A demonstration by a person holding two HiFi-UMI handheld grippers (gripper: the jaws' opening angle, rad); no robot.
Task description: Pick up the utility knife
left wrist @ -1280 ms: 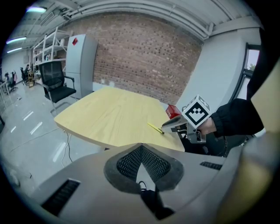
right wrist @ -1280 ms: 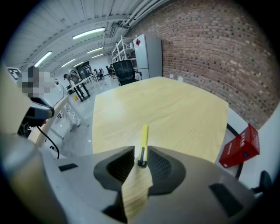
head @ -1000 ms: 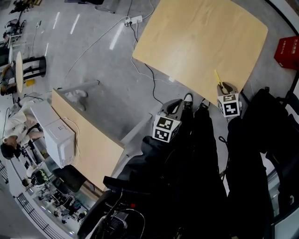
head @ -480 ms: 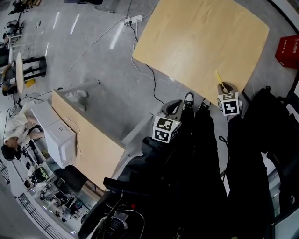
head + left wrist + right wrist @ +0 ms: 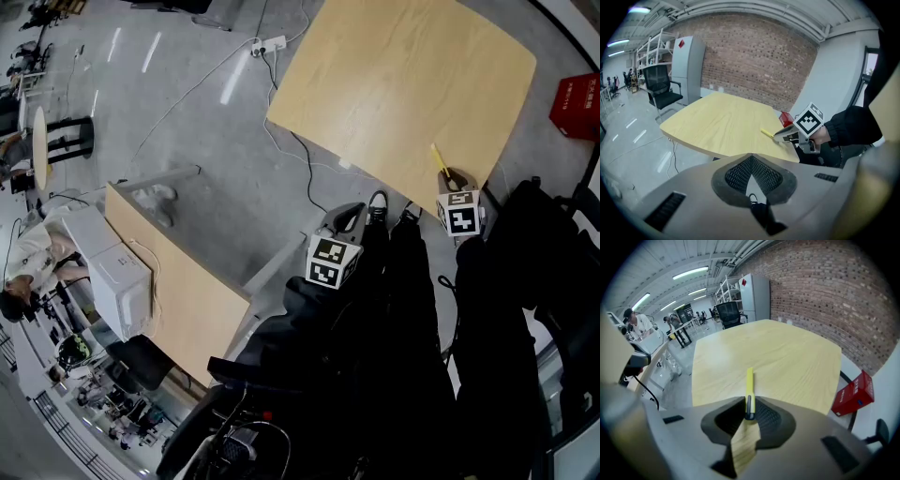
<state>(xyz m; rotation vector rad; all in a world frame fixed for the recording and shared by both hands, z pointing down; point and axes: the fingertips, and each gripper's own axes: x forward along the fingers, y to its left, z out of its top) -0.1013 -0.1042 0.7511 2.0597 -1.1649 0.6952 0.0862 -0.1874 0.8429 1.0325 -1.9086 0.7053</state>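
Pinching the utility knife in the right gripper
Hardly shifted in the last second, at the table's near edge; grasp likely secured. Left gripper pressed together, empty.

Found right claw at near edge of counter, gripping yellow utility knife that points in over the counter top. Noted left claw just off that near edge, above grey floor. Recorded red box off counter's right side.
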